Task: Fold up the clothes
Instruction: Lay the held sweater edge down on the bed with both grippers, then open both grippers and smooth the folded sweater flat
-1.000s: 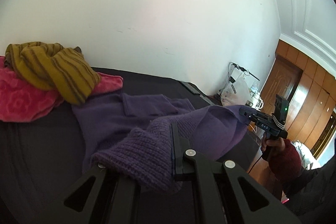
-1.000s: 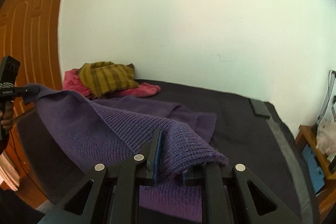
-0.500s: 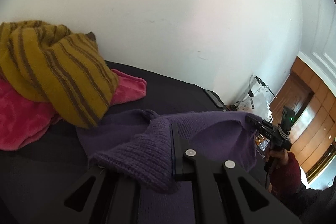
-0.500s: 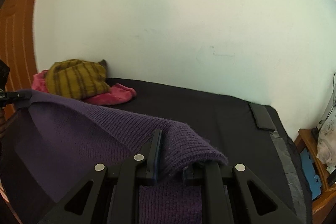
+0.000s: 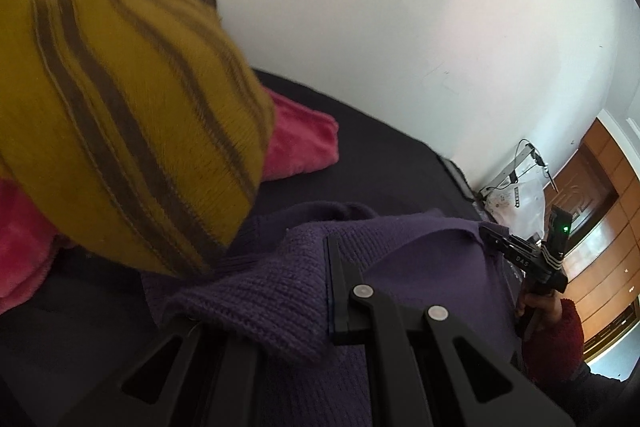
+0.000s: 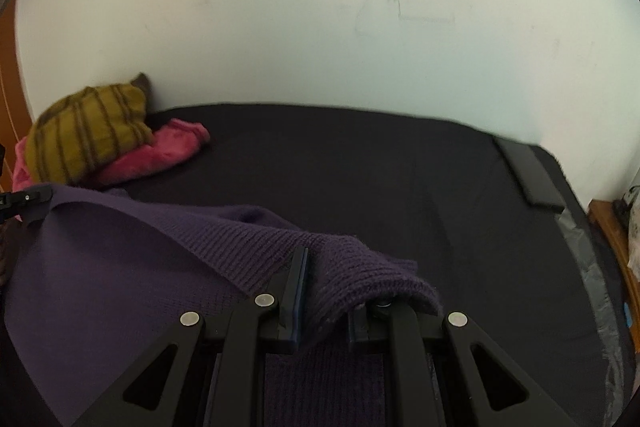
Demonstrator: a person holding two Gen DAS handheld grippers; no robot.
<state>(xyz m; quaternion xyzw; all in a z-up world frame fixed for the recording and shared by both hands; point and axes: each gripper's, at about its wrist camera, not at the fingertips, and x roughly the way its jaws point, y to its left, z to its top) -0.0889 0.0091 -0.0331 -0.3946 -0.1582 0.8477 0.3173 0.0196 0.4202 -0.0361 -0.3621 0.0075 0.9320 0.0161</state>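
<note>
Only the left wrist view shows the hand (image 5: pixel 538 309) and door (image 5: pixel 592 203).

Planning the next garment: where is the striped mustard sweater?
The striped mustard sweater sits far left in the right wrist view, atop the pink garment, against the wall at the bed's back corner.

A plain white wall (image 6: pixel 320 27) backs the black-covered bed (image 6: pixel 380 167), beside wooden panelling (image 5: pixel 600 227)

Matte black two-finger left gripper (image 5: pixel 304 291) has angular linkage arms with silver round rivets (image 5: pixel 363 291). The black right gripper (image 6: pixel 326 291) matches it. A dark red knitted sleeve (image 5: pixel 554 343) covers the wrist.
</note>
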